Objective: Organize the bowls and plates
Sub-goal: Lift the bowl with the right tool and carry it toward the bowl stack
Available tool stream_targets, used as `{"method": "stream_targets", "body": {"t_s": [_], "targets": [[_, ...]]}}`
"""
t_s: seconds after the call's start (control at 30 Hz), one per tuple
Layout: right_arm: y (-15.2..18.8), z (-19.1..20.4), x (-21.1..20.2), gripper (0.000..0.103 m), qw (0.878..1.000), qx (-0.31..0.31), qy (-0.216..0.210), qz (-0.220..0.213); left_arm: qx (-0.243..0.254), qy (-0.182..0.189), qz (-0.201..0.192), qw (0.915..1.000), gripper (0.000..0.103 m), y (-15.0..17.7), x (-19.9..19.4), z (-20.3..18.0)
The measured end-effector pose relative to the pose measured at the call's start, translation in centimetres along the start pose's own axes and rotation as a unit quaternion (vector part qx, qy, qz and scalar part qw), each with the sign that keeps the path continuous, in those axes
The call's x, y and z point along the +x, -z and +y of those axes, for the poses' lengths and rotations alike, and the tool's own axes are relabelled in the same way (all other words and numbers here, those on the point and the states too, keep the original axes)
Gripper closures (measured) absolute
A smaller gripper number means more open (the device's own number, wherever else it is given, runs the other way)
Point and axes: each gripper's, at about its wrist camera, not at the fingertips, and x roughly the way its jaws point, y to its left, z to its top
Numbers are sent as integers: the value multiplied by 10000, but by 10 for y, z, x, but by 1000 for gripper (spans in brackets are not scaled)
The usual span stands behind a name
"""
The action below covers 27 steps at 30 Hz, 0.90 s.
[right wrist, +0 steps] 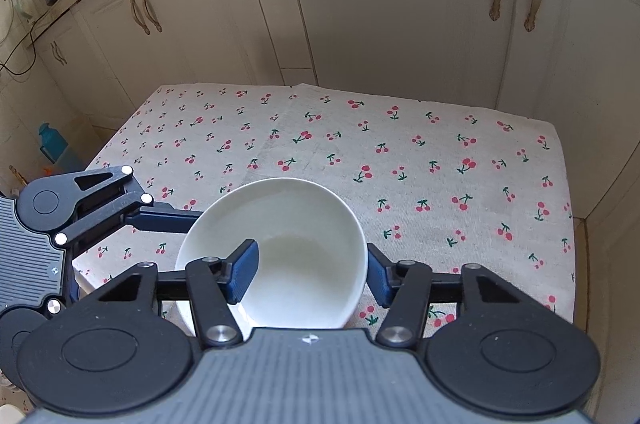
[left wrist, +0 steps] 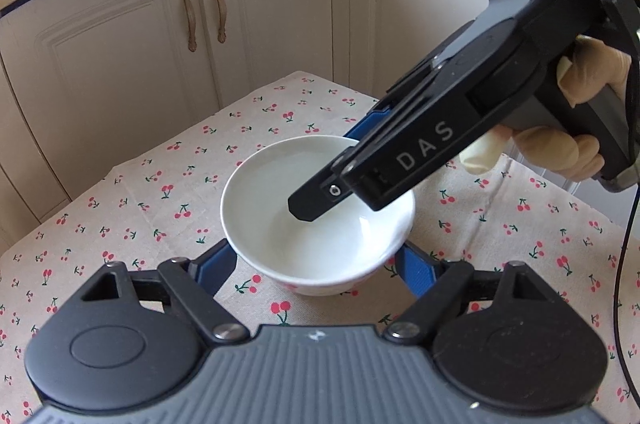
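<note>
Off to the left, cream cabinet doors (left wrist: 120, 36) with bronze handles stand behind the bench (left wrist: 120, 208), which wears a cherry-print cloth. The left tool (left wrist: 316, 264) comes in from the near edge with its blue-padded fingers (left wrist: 218, 266) set either side of the white bowl (left wrist: 280, 232), hugging its outer wall; whether the pads actually press on it I cannot tell. The bowl sits upright near the middle of the cloth, empty and glossy inside. Coming down from the right, the right tool (right wrist: 310, 274) is clamped on the bowl's rim, one finger (right wrist: 243, 274) inside the bowl and the other outside against the wall, jaws narrow. Further right a gloved hand (left wrist: 576, 144) grips that tool's handle, with a thin black cable (left wrist: 624, 264) hanging past it
</note>
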Motion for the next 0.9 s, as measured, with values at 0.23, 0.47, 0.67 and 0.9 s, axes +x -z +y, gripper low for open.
{"method": "stream_targets", "body": {"t_s": [0.23,0.47,0.67,0.9], "targets": [[-2,6,-5,43,10000,11,30,38,-75,75,84,9999,18,1,-2,3],[0,13,-10,43,10000,40,59,68,-50,104,50,9999,18,3,-13,-1],[3,24,-25,43,10000,73,23,63,58,109,5,9999,18,1,-31,-7],[10,47,-53,43,10000,61,35,-33,93,120,-31,9999,18,2,-61,-16]]}}
